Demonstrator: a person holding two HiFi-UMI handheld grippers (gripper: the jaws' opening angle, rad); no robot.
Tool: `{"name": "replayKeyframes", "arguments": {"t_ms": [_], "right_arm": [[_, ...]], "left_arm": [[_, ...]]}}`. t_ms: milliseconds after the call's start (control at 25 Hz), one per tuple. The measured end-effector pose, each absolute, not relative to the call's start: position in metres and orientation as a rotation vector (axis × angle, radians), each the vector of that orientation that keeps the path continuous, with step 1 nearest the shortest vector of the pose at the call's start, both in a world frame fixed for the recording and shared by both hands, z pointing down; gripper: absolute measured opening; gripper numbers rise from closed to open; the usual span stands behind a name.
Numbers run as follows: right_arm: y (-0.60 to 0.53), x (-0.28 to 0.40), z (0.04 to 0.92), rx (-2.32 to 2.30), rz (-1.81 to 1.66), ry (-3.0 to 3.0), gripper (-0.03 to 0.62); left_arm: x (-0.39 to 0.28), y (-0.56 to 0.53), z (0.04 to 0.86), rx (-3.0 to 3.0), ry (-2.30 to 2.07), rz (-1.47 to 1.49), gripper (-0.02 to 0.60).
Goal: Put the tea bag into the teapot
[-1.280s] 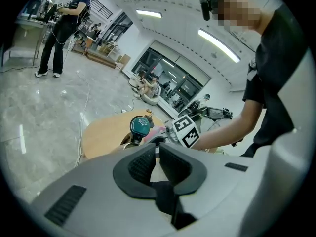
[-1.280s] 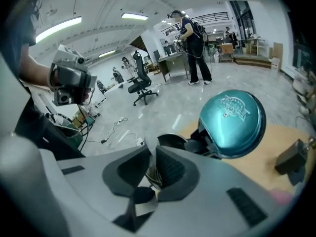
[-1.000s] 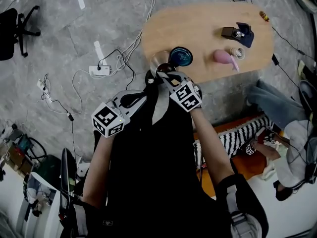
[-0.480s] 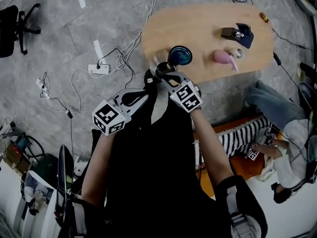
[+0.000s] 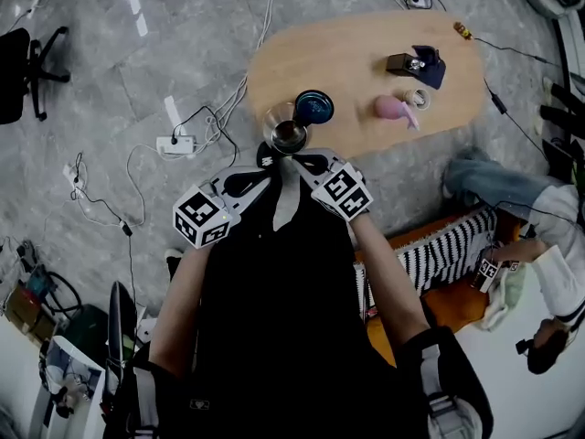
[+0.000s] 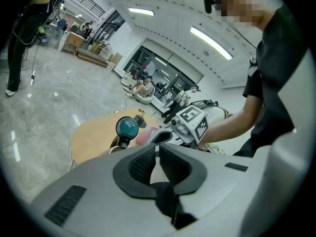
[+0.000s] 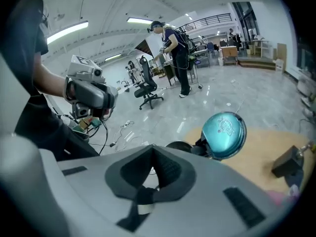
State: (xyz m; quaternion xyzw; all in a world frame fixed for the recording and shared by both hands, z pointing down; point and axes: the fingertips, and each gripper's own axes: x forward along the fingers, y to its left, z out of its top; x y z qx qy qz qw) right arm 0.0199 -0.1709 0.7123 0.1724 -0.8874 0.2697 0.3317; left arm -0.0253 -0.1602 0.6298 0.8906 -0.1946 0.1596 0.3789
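A polished grey stone floor (image 5: 91,80) spreads through this big open hall, with white cables and a power strip (image 5: 175,143) trailing across it. An oval wooden counter (image 5: 347,62) stands out in the open, and a black office chair (image 5: 16,67) sits well off to one side. Long strip lights (image 6: 210,36) cross the white ceiling. At the far end is a dark-framed glass wall (image 6: 150,65), and a railed upper gallery (image 7: 212,19) runs along another side.

- Tabletop (image 5: 356,58): pale wood, smooth, matt.
- Floor (image 5: 101,71): grey stone, polished, reflective.
- Teapot lid (image 7: 224,129): glossy teal.
- Left hand-held gripper (image 6: 157,146): matt grey plastic, with dark ribbed pads (image 6: 140,167).
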Motion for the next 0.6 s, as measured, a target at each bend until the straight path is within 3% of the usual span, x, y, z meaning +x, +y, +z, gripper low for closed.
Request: {"name": "replayKeyframes", "arguments": {"t_ms": [440, 600], "right_arm": [[-0.152, 0.024, 0.622, 0.655, 0.924, -2.459, 0.008], [-0.147, 0.027, 0.603, 0.689, 0.845, -2.48, 0.006]], "left_arm": [[-0.017, -0.163, 0.594, 2.339, -0.449, 0.362, 0.032], [-0.016, -0.164, 0.584, 2.391, -0.403, 0.386, 0.032]]}}
